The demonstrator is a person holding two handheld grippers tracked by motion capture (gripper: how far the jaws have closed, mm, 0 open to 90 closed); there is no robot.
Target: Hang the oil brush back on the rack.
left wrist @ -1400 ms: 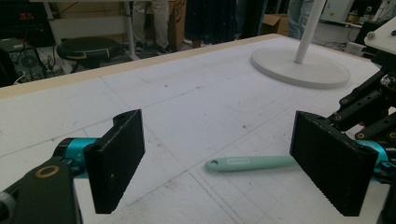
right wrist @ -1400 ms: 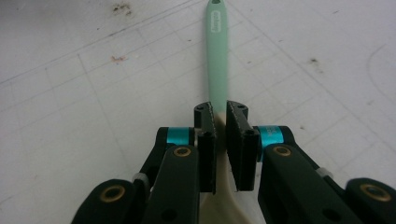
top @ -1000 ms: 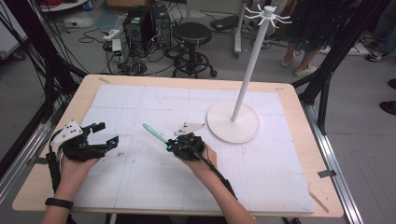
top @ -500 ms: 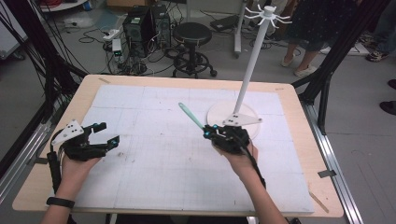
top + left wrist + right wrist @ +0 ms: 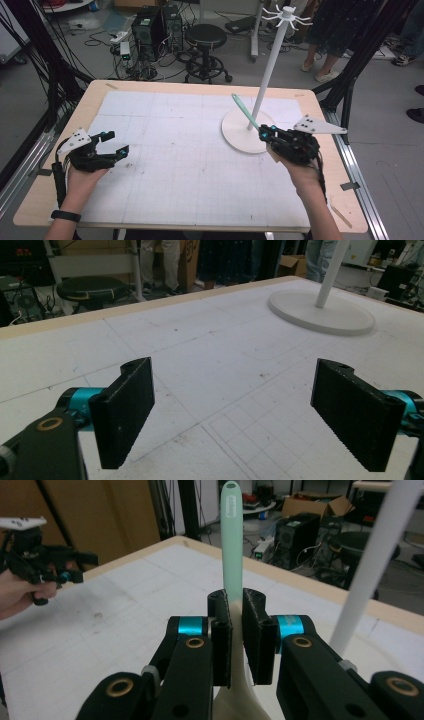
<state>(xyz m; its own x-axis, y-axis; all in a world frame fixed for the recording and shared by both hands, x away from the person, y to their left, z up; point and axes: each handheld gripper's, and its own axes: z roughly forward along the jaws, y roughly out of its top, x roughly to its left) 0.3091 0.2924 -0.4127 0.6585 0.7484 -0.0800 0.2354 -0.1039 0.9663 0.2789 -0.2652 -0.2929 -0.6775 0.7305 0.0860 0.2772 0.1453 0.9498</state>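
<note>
Mint-green plastic utensil with a long flat handle and a cream-coloured lower part (image 5: pixel 231 555): it stands clamped between the two black jaws of the right gripper (image 5: pixel 236 630), whose pads press on it from both sides where the green handle meets the cream part. In the right gripper view the handle rises straight above the jaws, its rounded tip carrying a small slot; the cream part widens below the jaws and runs out of the bottom of the picture. In the high view the utensil (image 5: pixel 244 111) slants up and to the left from the right gripper (image 5: pixel 267 135), held in the air above the table, with its handle crossing in front of the lower stretch of the white pole. That pole belongs to a white hanging stand with a round flat base and short hooked arms at its top (image 5: pixel 260 92); the base rests on the table's right half and the right gripper is just beside its near right rim.

Under everything lies a white gridded mat (image 5: pixel 175 150) covering a pale wooden table (image 5: pixel 95 87).

At the left side of the mat the left gripper (image 5: pixel 111 144) is held low over the surface, well apart from the stand. Its jaws stand wide open, with bare mat between the pads (image 5: pixel 125 410).
</note>
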